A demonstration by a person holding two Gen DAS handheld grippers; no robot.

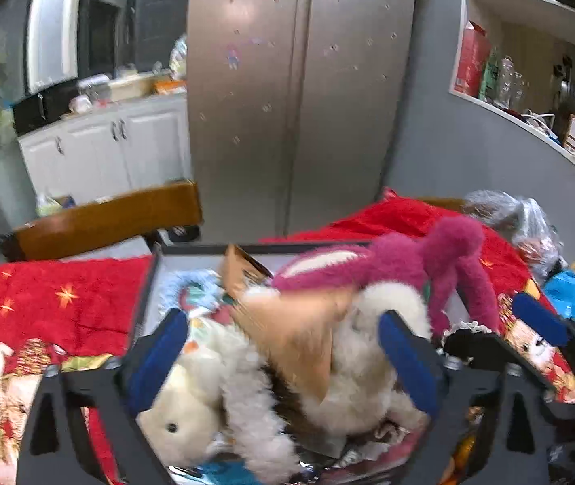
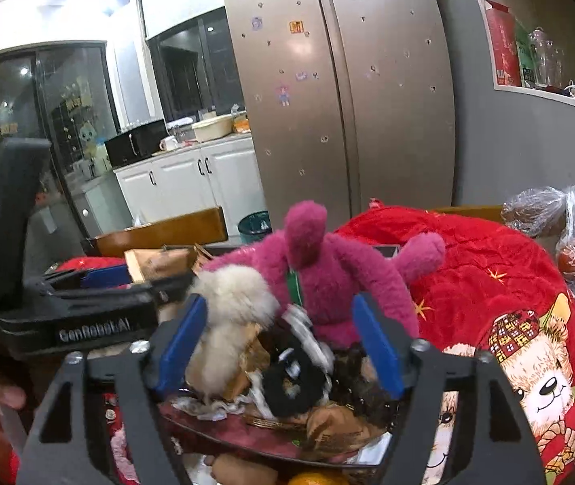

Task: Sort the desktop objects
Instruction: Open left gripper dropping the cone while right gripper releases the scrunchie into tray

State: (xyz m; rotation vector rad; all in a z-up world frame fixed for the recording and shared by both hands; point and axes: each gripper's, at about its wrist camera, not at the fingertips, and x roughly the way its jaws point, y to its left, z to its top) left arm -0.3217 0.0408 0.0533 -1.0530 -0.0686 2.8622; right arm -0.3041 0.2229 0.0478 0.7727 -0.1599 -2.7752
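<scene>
A kitchen with a steel fridge (image 1: 299, 93) backs a red-clothed table (image 1: 65, 303). Both the left gripper (image 1: 283, 367) and the right gripper (image 2: 279, 347) gape empty over the plush toys (image 1: 328, 323) heaped in the grey box (image 1: 154, 279).

Kitchen interior. A steel double-door refrigerator (image 2: 340, 93), dotted with small magnets and stickers, stands against a grey wall (image 2: 522, 149). To its left, white base cabinets (image 2: 190, 182) carry a cluttered counter and a black microwave (image 2: 136, 143) beneath dark windows (image 2: 194, 64). A white recessed shelf (image 1: 530, 81) holds bottles and boxes. A wooden chair back (image 1: 109, 218) stands nearer. Ceiling lights glare at upper left.
</scene>
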